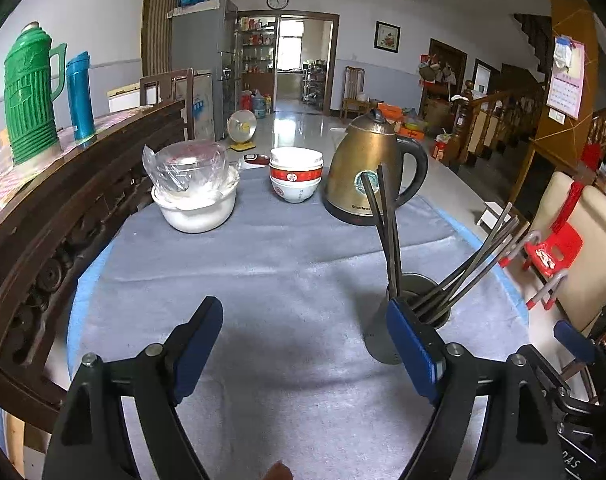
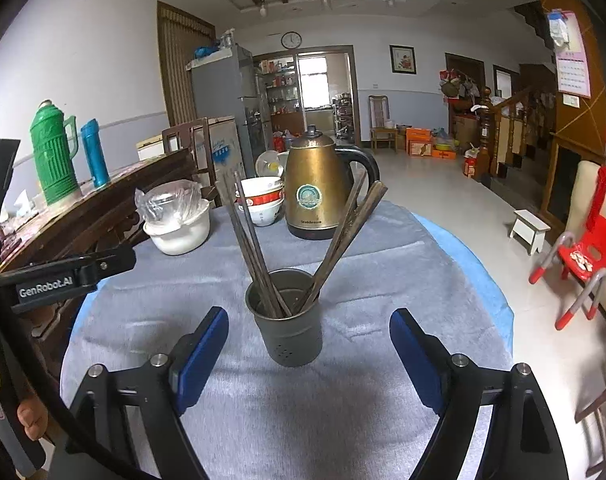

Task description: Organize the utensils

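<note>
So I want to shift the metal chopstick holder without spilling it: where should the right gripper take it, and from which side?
Grip the metal chopstick holder around its lower cylindrical wall, coming in level from the near side, where the open right gripper already faces it. The chopsticks fan out above the rim to both sides, so a grasp from above would probably knock them; the bare wall below is clear.

Two close wrist views, table shared

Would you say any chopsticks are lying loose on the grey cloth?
No, the chopsticks all stand in the metal cup, leaning against its rim in two bunches, and the grey cloth around it carries none.
</note>
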